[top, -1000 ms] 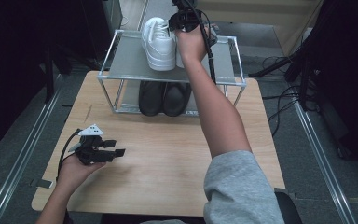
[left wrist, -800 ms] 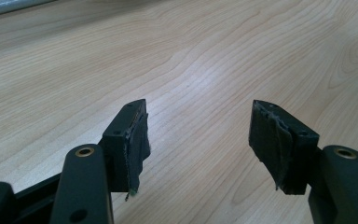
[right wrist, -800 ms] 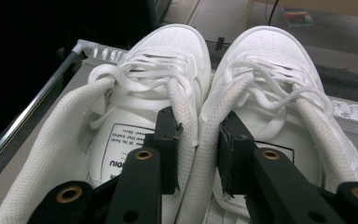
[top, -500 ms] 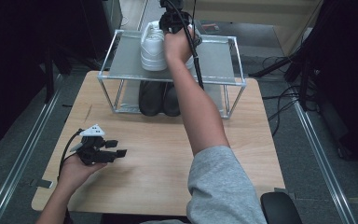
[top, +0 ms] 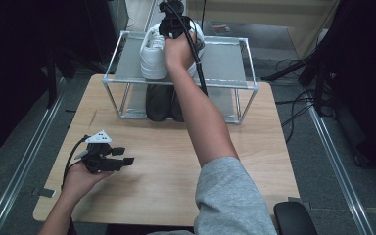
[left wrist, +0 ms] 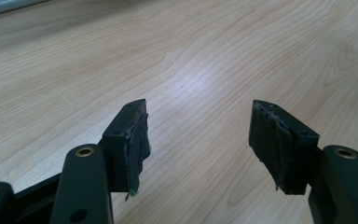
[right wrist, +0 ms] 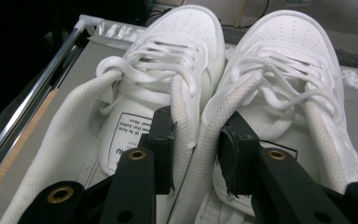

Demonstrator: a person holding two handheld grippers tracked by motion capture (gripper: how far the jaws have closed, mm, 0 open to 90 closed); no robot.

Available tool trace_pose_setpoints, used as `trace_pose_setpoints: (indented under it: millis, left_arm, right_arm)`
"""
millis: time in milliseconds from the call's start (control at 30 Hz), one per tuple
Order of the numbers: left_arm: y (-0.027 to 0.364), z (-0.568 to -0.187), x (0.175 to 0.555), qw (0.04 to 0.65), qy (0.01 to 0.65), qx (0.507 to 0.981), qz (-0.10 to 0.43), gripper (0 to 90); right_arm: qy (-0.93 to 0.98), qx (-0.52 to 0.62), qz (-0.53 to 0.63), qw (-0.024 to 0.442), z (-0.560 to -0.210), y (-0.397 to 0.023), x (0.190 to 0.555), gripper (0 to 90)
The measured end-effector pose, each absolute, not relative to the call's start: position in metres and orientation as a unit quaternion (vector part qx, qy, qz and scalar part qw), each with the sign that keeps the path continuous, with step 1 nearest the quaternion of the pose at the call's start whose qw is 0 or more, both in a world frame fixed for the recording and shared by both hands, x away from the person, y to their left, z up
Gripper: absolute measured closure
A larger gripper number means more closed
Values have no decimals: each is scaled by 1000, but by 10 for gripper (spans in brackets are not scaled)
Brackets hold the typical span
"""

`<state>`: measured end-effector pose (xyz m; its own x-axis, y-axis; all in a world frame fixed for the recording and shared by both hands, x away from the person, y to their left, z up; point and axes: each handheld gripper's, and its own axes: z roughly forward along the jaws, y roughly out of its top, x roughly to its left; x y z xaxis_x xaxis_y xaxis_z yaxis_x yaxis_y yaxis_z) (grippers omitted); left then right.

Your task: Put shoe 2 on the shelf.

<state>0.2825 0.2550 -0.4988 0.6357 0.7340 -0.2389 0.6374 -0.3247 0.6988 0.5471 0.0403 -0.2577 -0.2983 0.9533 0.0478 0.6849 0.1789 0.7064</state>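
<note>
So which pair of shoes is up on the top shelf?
The white sneakers, on the rack's top shelf. The black pair sits on the shelf underneath.

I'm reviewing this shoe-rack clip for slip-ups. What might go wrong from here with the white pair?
1. The right gripper has one jaw inside each of the white sneakers, around their two touching inner collars. Its jaws have just been opening, so a shoe may slip or shift if lifted now.
2. The pair sits on the top shelf of the rack, so a nudge might push a shoe off.
3. A jaw could catch the loose laces.
</note>
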Motion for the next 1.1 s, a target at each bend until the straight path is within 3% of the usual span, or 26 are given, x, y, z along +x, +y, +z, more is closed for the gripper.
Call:
trace_pose_setpoints:
  millis: [567,1100]
  left_arm:
    - [254,-500,283,395,418,816,57,380]
    - [252,-501,284,391,416,819,54,379]
  right_arm:
    - [734,541,358,200,-272,30,542,634]
    - [753,500,384,188,-270,17,533,499]
